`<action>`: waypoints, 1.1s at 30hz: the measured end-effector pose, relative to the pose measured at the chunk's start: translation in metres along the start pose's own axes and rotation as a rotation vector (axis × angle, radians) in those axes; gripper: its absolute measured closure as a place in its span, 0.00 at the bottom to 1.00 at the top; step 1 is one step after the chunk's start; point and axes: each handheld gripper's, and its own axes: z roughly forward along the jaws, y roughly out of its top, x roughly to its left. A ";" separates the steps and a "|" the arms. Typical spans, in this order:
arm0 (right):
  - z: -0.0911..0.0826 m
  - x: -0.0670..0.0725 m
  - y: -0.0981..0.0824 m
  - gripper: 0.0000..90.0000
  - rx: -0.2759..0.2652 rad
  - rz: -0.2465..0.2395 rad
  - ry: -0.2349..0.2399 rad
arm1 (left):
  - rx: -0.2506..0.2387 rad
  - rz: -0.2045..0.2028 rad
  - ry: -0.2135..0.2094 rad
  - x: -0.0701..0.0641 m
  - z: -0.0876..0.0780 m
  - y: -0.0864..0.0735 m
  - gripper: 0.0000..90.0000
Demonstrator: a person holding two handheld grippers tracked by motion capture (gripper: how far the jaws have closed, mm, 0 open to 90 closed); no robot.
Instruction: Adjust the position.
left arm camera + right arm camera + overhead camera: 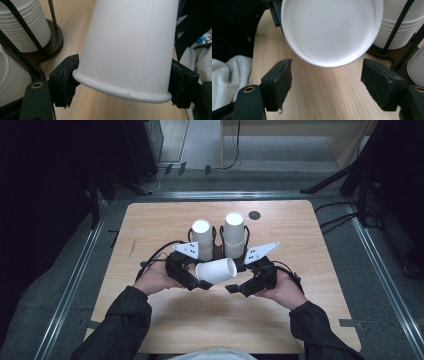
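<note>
On the left, the left gripper (202, 284) holds a single paper cup (216, 270) on its side above the desk (150, 225), its jaws clamped across the cup's rolled rim end, probably so that the closed bottom points toward the other hand. Behind the cup, two stacks of cups (202, 239) stand in a black wire rack (218, 251), seemingly its source or its destination. On the right, the right gripper (231, 290) waits with its jaws spread wide and empty, the cup's bottom just ahead of them and not touched.
</note>
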 end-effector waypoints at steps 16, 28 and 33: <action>0.010 0.002 -0.011 0.28 0.086 -0.012 -0.028 | 0.178 0.060 -0.019 0.003 0.019 0.004 0.25; 0.021 0.005 -0.011 0.28 0.118 -0.033 -0.020 | 0.329 0.098 -0.009 -0.002 0.040 0.005 0.25; 0.030 0.006 -0.011 0.28 0.139 -0.048 -0.012 | 0.365 0.097 -0.015 -0.005 0.047 0.005 0.25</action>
